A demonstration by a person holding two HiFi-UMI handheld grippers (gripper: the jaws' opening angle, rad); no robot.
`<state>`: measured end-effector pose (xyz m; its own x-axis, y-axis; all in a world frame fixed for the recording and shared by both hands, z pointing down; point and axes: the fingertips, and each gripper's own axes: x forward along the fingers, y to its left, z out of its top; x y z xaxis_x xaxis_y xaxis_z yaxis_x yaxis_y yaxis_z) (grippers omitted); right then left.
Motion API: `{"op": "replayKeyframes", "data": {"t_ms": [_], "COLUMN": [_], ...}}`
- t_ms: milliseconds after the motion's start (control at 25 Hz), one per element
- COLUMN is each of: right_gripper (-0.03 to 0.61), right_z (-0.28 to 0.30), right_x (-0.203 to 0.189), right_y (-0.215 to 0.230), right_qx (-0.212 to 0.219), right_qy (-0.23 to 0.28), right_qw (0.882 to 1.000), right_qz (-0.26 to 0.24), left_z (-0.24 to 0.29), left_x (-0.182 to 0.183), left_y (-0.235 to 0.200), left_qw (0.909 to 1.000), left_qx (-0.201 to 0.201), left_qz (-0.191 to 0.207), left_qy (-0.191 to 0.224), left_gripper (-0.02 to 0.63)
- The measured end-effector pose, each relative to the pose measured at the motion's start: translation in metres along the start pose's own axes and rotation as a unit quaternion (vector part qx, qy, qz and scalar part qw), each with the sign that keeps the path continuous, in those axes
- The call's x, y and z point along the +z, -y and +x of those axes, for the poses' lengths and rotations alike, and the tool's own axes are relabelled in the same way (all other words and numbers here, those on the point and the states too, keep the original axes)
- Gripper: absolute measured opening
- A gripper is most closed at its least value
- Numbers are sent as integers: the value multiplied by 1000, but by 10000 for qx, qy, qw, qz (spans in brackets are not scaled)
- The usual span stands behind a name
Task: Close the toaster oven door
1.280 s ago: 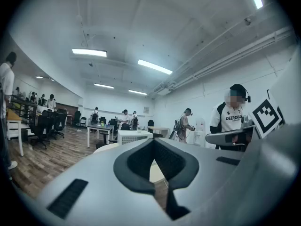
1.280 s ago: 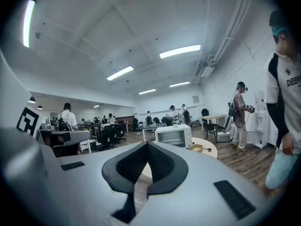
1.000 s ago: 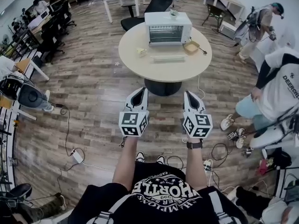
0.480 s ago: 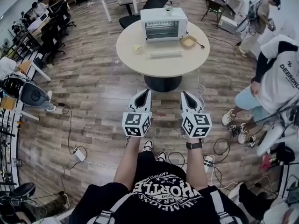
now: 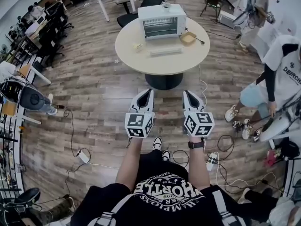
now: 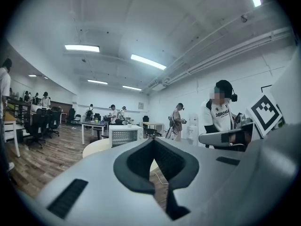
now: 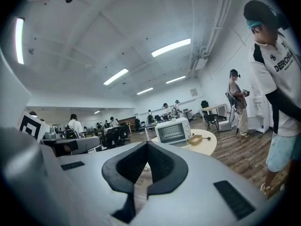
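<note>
Both forearms reach forward side by side, well short of the round table (image 5: 129, 55). The left gripper (image 5: 147, 93) and right gripper (image 5: 187, 94) point roughly level toward it, jaws pressed together on nothing. The toaster oven (image 5: 162, 20) stands at the table's far edge, its door (image 5: 165, 52) folded down.

Toaster oven (image 5: 162, 20) on round table (image 5: 141, 60)

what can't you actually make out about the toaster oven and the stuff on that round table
Door of the toaster oven: head view, too far and small to tell if the pale strip before it is the open door.
Oven's lower front: left gripper view, hidden behind the left gripper.
Small yellowish item on the round table: head view, too small to name.
Contents of the tan dish: too small in every view.
</note>
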<state>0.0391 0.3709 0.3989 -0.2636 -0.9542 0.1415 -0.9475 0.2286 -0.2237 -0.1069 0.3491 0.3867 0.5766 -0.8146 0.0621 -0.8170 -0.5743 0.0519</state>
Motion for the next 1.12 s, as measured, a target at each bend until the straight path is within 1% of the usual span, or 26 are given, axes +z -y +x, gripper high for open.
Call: {"op": "replayKeyframes", "data": {"t_ms": [80,240,360,520,640,760,880,1120], "right_gripper": [18,18,18,18,18,18,18,18], "right_z": [8,29,46,76,96,113,125,152], "right_x": [2,4,8,8,9,13,18,17], "right_y": [-1,-7,-3,-6,-7,-6,-3,1], "right_qx": [-13,50,17,55,88,80,55,69], "right_qy": [-26,-120,-160,-252,-294,-286,-270,-303], "right_qw": [10000,9999,9998,9996,9993,9991,9991,9989], "right_qz": [-2,-73,-97,-136,-219,-287,-331,-340], "left_z": [6,18,30,48,63,76,86,105], "left_x": [2,6,8,1,-3,0,3,0], "left_y": [-5,-22,-31,-54,-70,-81,-89,-107], "left_qw": [10000,9999,9999,9997,9996,9997,9999,9999], "left_qx": [-25,32,38,86,106,119,143,157], "left_qz": [6,-105,-71,-218,-246,-209,-75,67], "left_qy": [19,100,129,52,26,50,35,28], "left_gripper": [17,17,17,17,17,17,17,17]}}
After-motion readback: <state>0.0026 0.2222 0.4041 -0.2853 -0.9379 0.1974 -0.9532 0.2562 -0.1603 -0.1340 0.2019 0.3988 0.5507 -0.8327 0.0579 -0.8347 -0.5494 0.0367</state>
